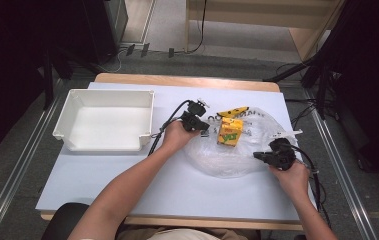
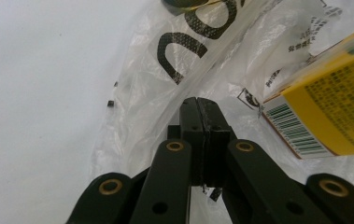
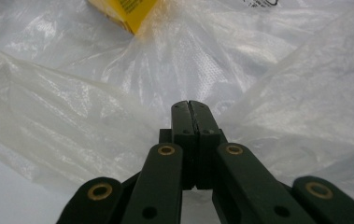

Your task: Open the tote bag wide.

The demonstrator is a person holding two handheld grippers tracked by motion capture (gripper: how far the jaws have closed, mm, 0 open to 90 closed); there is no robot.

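Observation:
A clear plastic bag [image 1: 227, 155] with black print lies crumpled on the white table. A yellow drink carton [image 1: 230, 132] stands at its middle; I cannot tell whether it is inside the bag or on it. My left gripper [image 1: 204, 125] is at the bag's left edge, its jaws shut on a fold of the film [image 2: 201, 100], with the carton [image 2: 333, 116] close on the right. My right gripper [image 1: 258, 155] is at the bag's near right edge. Its jaws are shut on the bag [image 3: 193, 105], creases fan out from them, and the carton [image 3: 123, 11] stands beyond.
An empty white bin [image 1: 106, 120] stands at the table's left, beside the left hand. A flat yellow packet [image 1: 233, 110] lies just behind the carton at the bag's far edge. Bare table [image 1: 142, 185] stretches along the front. Cables trail from both grippers.

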